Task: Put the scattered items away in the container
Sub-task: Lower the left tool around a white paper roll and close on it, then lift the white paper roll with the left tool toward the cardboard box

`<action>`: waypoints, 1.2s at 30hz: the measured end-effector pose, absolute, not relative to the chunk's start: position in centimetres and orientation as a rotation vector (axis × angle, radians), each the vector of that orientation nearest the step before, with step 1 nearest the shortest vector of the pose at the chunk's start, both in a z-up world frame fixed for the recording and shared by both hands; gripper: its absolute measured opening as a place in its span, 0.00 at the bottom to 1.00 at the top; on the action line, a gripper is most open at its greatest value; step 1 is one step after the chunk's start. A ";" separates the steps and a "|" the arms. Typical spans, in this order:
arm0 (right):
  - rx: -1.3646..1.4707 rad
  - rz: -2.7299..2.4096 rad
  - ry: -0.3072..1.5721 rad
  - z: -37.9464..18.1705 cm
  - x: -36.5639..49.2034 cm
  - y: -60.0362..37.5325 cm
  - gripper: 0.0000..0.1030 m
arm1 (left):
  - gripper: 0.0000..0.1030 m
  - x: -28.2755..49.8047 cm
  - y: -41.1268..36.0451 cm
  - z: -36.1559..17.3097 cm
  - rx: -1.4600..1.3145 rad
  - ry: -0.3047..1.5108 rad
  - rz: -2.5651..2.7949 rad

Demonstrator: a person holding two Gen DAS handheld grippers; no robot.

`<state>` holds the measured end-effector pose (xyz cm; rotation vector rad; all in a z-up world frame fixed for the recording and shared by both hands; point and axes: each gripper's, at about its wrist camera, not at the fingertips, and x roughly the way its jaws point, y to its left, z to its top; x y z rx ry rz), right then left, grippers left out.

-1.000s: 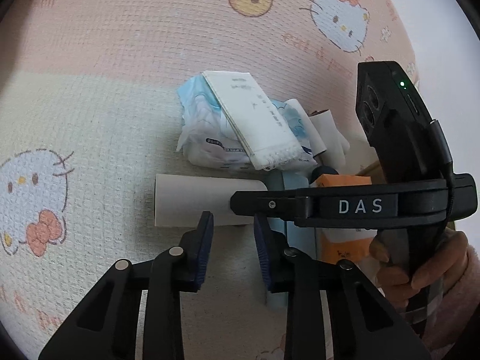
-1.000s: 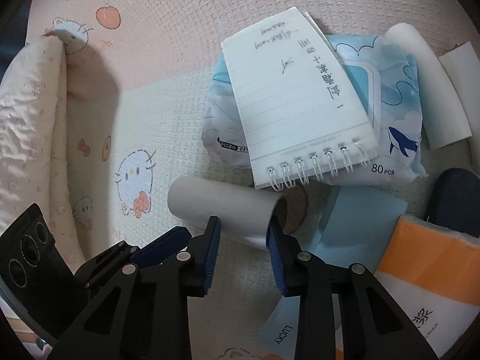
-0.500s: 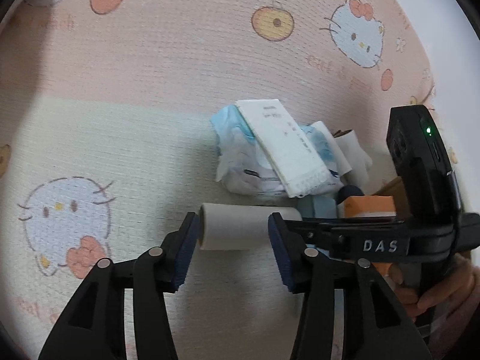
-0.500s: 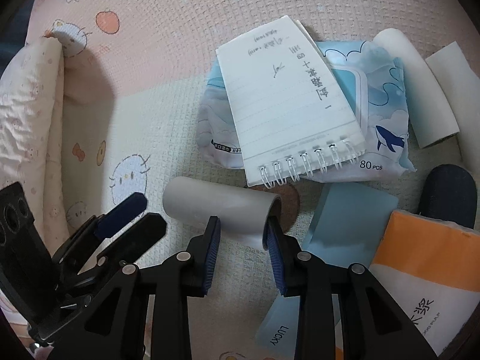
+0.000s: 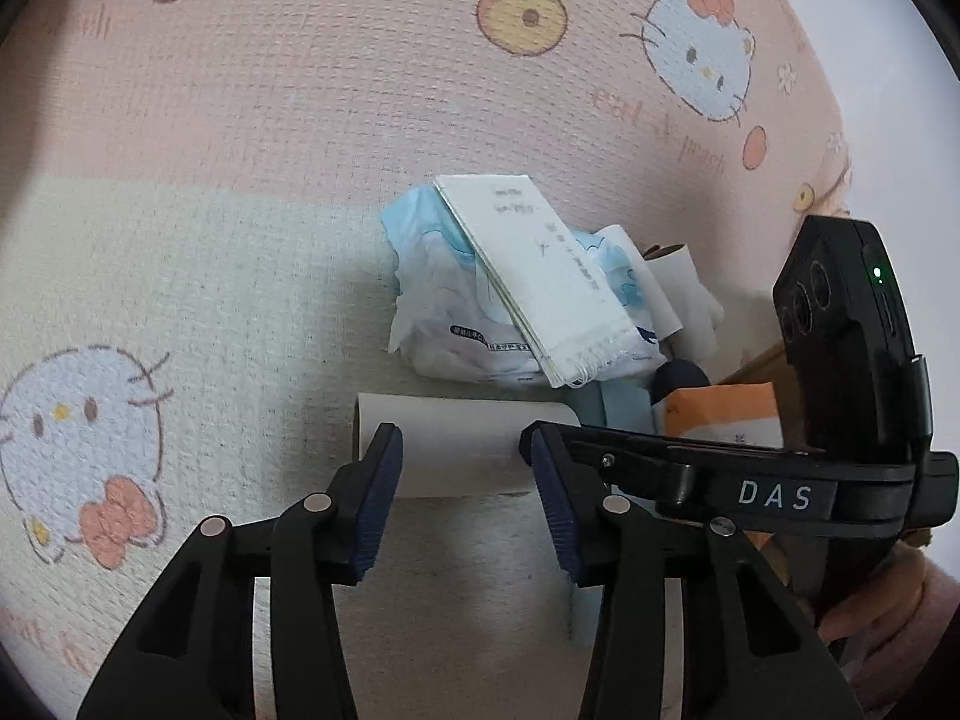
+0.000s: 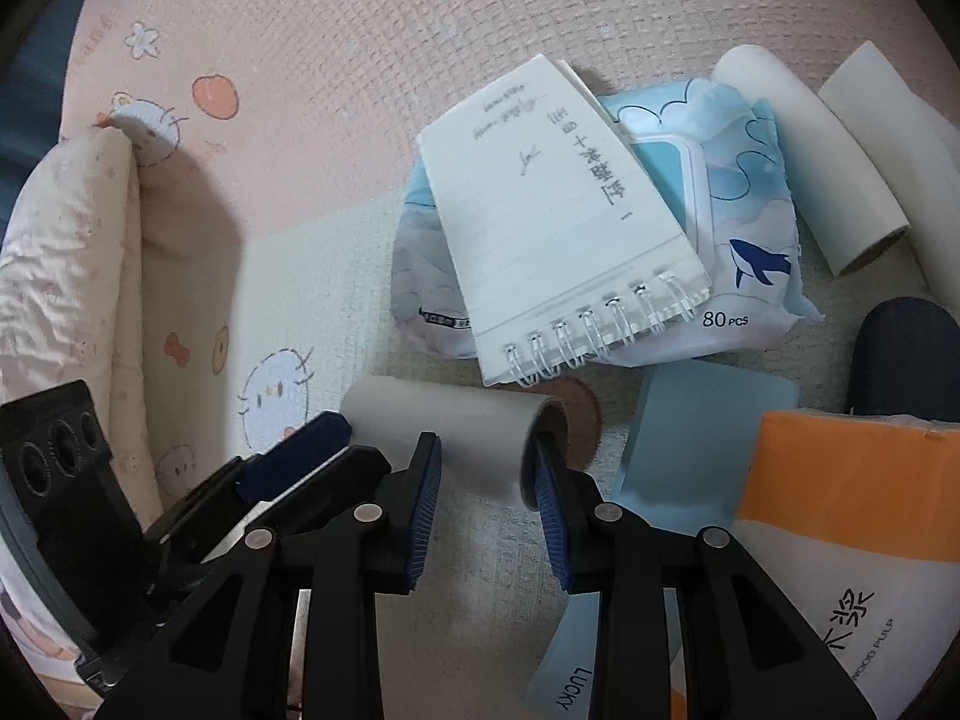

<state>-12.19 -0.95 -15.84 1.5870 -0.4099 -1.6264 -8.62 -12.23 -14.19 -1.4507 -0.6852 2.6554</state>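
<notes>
The right claw (image 6: 483,468) grips the open end of a grey paper roll (image 6: 444,426) lying on the cartoon-print play mat (image 6: 300,30): one pad sits inside the tube, the other against its outer wall. The left claw (image 5: 462,450) straddles the same roll's other end, its jaws closing, pads not yet pressing. Just behind lies a spiral notepad (image 6: 564,222) atop a blue wet-wipes pack (image 6: 744,198). An orange tissue pack (image 6: 852,480) sits to the right.

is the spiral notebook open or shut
Shut: the white spiral-bound notebook lies flat with its cover closed, resting on the blue-and-white wet wipes pack.
</notes>
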 end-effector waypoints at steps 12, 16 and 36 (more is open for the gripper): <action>1.582 -1.638 -0.381 -15.7 -12.0 -1.4 0.28 | 0.47 -9.4 -14.5 -14.7 -1.529 -0.780 2.605; 1.552 -1.639 -0.355 -15.5 -11.7 -1.4 0.28 | 0.45 -9.0 -14.0 -15.3 -1.516 -0.780 2.614; 1.253 -1.838 -0.090 -7.8 -8.8 1.0 0.28 | 0.28 -6.2 -12.5 -12.4 -1.384 -0.757 2.628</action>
